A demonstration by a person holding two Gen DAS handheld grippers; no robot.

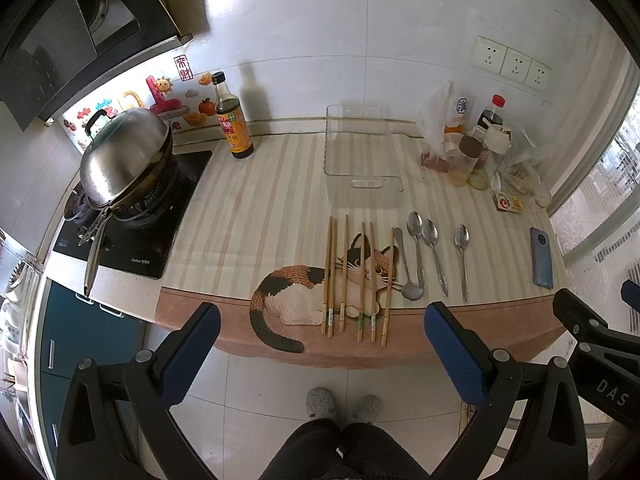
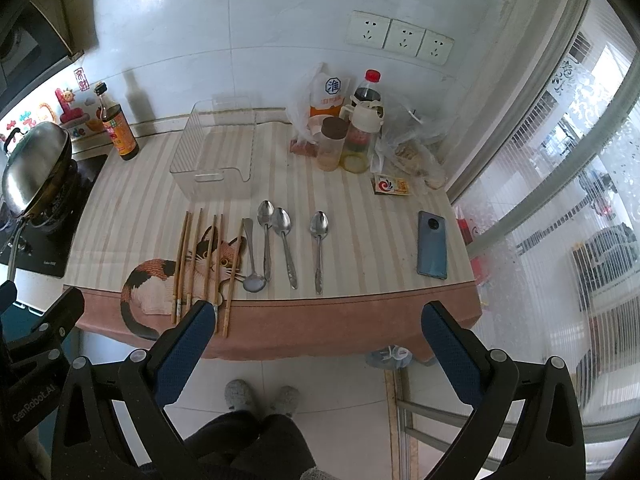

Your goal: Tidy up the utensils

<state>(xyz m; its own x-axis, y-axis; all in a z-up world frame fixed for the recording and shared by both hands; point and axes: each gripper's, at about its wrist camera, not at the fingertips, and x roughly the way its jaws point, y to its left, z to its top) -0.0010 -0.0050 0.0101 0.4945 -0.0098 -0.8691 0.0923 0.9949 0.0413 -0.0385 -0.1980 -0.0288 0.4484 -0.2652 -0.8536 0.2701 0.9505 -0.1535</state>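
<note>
Several wooden chopsticks (image 1: pixel 345 276) (image 2: pixel 198 264) lie side by side over the cat picture on the striped mat. To their right lie several metal spoons (image 1: pixel 434 254) (image 2: pixel 285 246), one (image 1: pixel 405 264) (image 2: pixel 251 254) with its bowl toward me. A clear plastic bin (image 1: pixel 360 152) (image 2: pixel 218 148) stands empty behind them. My left gripper (image 1: pixel 322 344) and right gripper (image 2: pixel 316 340) are both open and empty, held in front of the counter's near edge, apart from all utensils.
A wok with lid (image 1: pixel 124 156) sits on the stove at left. A dark sauce bottle (image 1: pixel 232 120) (image 2: pixel 118 124) stands by the wall. Bottles, jars and bags (image 1: pixel 476 144) (image 2: pixel 352 128) crowd the back right. A blue phone (image 1: pixel 542 258) (image 2: pixel 432 244) lies at right.
</note>
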